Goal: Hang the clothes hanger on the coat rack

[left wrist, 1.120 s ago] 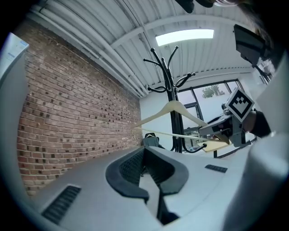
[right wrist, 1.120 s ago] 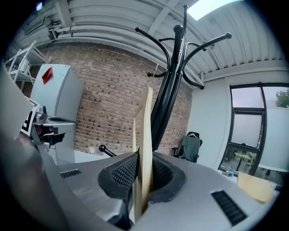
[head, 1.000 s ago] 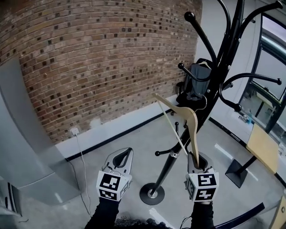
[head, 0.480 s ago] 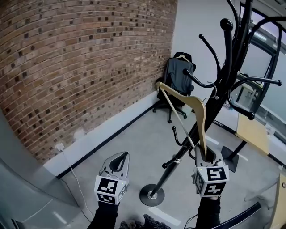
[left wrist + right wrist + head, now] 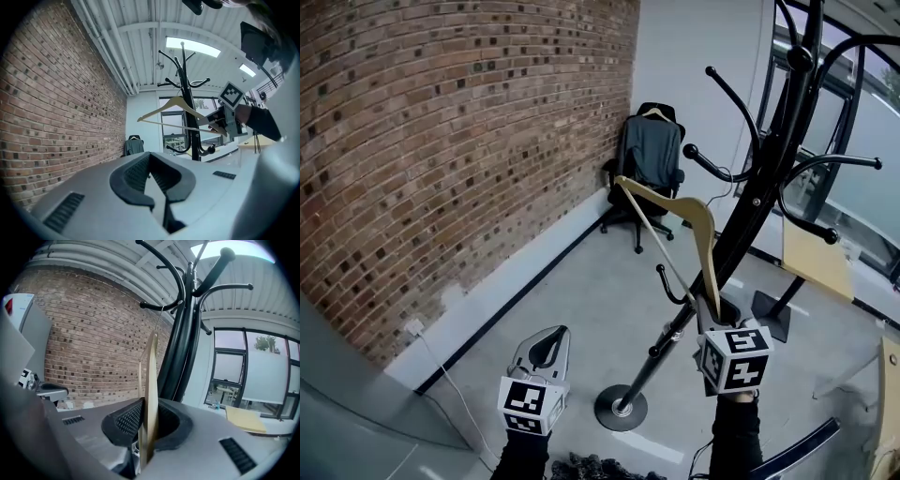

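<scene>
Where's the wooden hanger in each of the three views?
Head view: wooden hanger right of centre, rising from the right gripper.
Left gripper view: hanger upper centre, seen whole and side-on.
Right gripper view: hanger at centre, edge-on between the jaws.
Shared landmark: the black coat rack, close by it in all three.

- No words, numbers or brand names come through anywhere in these views.
- On the left gripper [image 5: 549, 339], the left marker cube [image 5: 529, 404] shows black-and-white square patterns only, no letters or digits.
- On the right gripper [image 5: 712, 317], the right marker cube [image 5: 737, 359] shows the same sort of coded squares, nothing to read.
- A white panel [image 5: 18, 305] at the upper left edge of the right gripper view carries a red mark, too blurred to read.
</scene>
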Demonstrator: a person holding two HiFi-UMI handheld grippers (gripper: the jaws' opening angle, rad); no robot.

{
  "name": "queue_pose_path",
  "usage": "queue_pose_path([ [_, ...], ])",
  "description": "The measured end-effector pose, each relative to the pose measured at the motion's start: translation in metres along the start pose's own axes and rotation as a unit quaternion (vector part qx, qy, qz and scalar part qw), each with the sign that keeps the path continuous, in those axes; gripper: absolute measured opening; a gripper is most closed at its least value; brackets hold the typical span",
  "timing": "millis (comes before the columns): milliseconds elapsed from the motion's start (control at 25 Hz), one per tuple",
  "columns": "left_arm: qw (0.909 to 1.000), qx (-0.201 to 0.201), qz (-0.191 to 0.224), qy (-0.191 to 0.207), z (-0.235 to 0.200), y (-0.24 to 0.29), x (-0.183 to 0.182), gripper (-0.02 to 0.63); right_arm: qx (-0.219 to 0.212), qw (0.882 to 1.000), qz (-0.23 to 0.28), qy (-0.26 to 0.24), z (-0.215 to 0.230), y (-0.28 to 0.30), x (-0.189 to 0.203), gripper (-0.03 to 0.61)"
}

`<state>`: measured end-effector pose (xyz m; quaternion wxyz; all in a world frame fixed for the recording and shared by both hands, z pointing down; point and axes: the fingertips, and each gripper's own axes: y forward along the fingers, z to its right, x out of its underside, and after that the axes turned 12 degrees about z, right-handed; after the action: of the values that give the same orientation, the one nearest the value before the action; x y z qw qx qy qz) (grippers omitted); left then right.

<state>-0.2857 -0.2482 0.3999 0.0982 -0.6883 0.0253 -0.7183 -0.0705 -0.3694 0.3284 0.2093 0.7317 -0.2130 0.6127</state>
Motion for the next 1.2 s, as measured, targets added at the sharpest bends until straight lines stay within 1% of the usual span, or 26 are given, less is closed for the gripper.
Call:
queue_pose_path([
  [200, 0.9998, 0.02, -0.002, -0.003, 0.006, 0.001, 0.003, 0.006, 0.015, 1.0, 0.001, -0.016, 0.002, 0.001, 0.001, 0.055],
  [400, 0.9994, 0.034, 0.0, -0.002, 0.012, 0.0, 0.003, 0.006, -0.003, 1.0, 0.013, -0.009, -0.005, -0.002, 0.0, 0.057],
  [520, 0.9992, 0.04, 0.001, -0.002, 0.012, -0.001, 0.002, 0.006, 0.003, 0.999, 0.032, -0.012, -0.004, -0.01, -0.007, 0.058],
  [720, 0.9987, 0.051, 0.004, -0.009, 0.018, -0.003, 0.001, 0.006, 0.031, 0.996, 0.082, -0.004, -0.004, -0.035, -0.029, 0.071],
  [840, 0.9976, 0.068, 0.005, -0.014, 0.026, 0.0, 0.001, 0.006, 0.043, 0.995, 0.091, -0.006, -0.004, -0.053, -0.035, 0.071],
  [1000, 0.996, 0.088, 0.005, -0.017, 0.042, 0.005, 0.0, 0.006, 0.041, 0.995, 0.093, 0.015, -0.002, -0.076, -0.03, 0.071],
  [1200, 0.9954, 0.095, 0.007, -0.004, 0.06, 0.001, -0.007, 0.006, 0.03, 0.993, 0.112, 0.033, 0.002, -0.103, -0.029, 0.071],
])
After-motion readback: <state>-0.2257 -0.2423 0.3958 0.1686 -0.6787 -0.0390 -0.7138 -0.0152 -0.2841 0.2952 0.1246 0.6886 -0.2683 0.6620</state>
